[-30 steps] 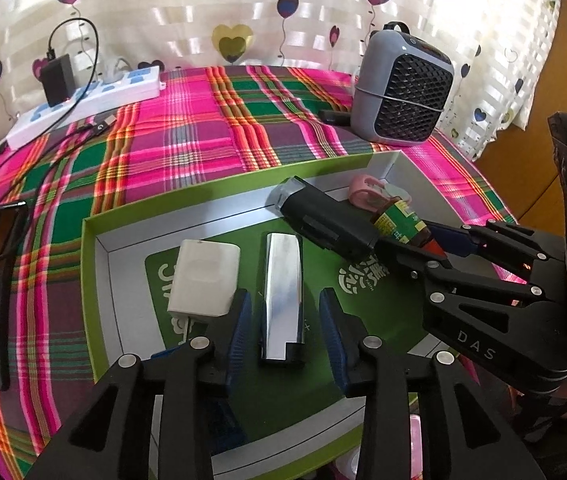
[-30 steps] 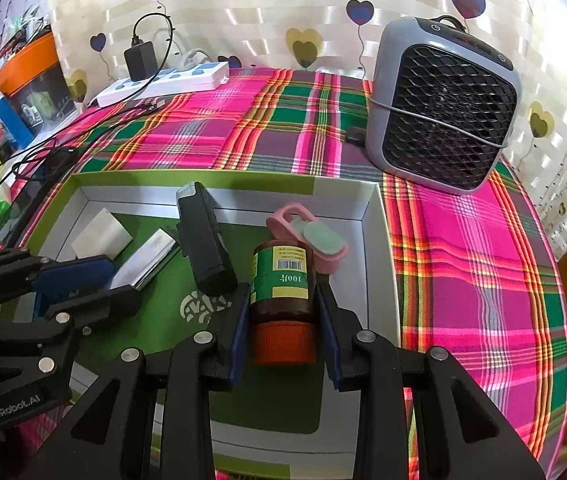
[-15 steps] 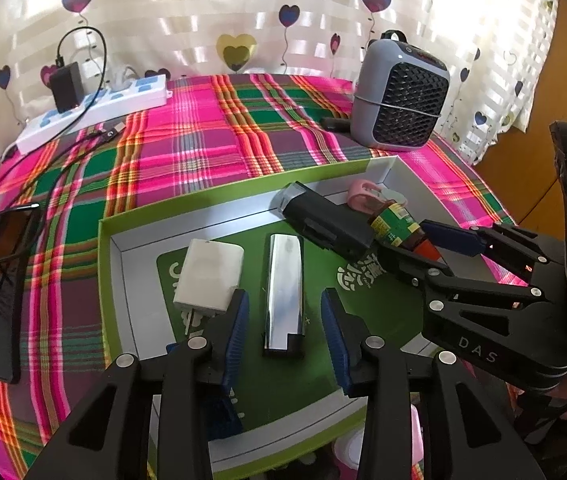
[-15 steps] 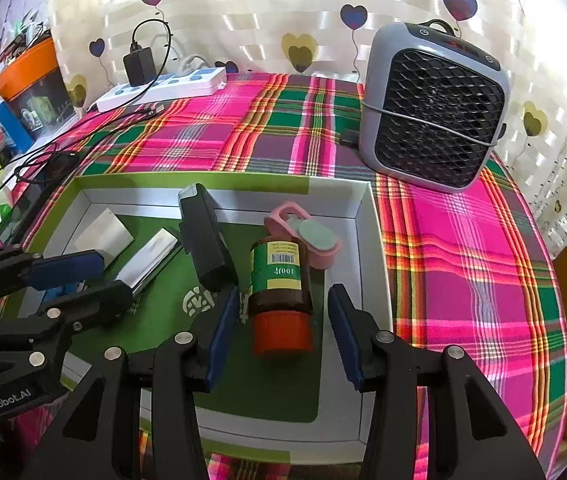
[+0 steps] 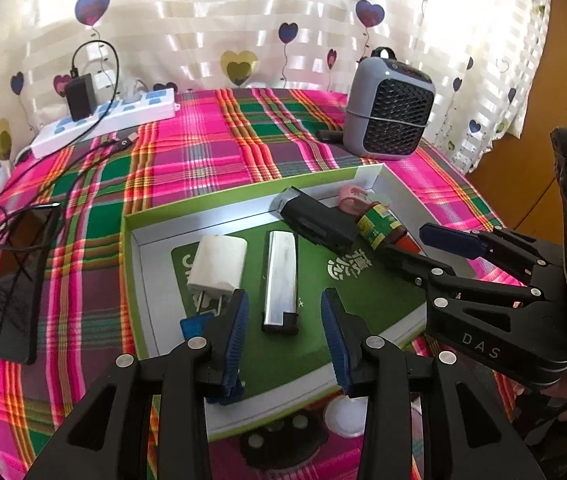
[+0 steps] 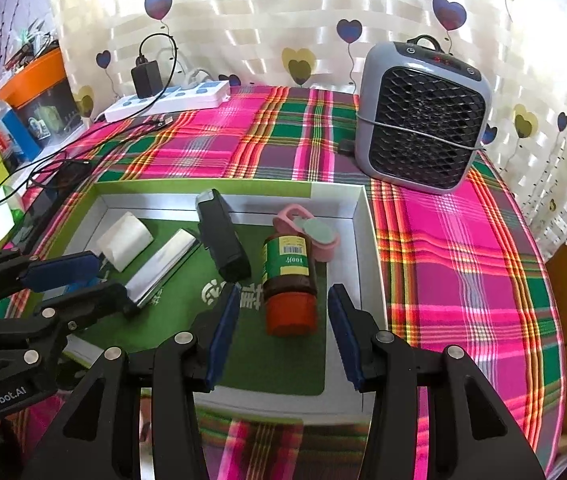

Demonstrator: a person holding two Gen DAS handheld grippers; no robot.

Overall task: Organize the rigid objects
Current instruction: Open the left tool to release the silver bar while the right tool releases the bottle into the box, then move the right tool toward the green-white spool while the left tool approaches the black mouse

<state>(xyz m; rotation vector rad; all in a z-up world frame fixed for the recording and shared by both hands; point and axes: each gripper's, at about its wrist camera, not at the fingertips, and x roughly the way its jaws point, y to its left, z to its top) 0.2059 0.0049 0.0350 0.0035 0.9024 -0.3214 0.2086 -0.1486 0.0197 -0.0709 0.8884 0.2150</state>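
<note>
A shallow green-rimmed tray [image 5: 203, 205] [image 6: 203, 186] lies on the plaid cloth. In it lie a white charger [image 5: 217, 264] [image 6: 123, 240], a silver lighter [image 5: 281, 280] [image 6: 163, 264], a black block [image 5: 315, 220] [image 6: 223, 240], a pink clip [image 5: 353, 198] [image 6: 307, 228] and a brown bottle [image 5: 379, 228] [image 6: 287, 260] with a green label and a red cap. My left gripper [image 5: 283, 296] [image 6: 111, 278] is open, its fingers either side of the lighter's near end without touching it. My right gripper [image 6: 283, 292] [image 5: 431, 246] is open around the bottle's cap, clear of it.
A grey fan heater [image 5: 391, 120] [image 6: 423, 120] stands behind the tray at the right. A white power strip [image 5: 103, 120] [image 6: 171, 100] with a black plug and cables lies at the back left. A dark phone [image 5: 15, 292] lies left of the tray. Small round items [image 5: 345, 416] sit before the tray's near edge.
My right gripper has opened off the brown bottle, which now lies free in the tray. Both grippers have drawn back a little, the left one rising from the lighter.
</note>
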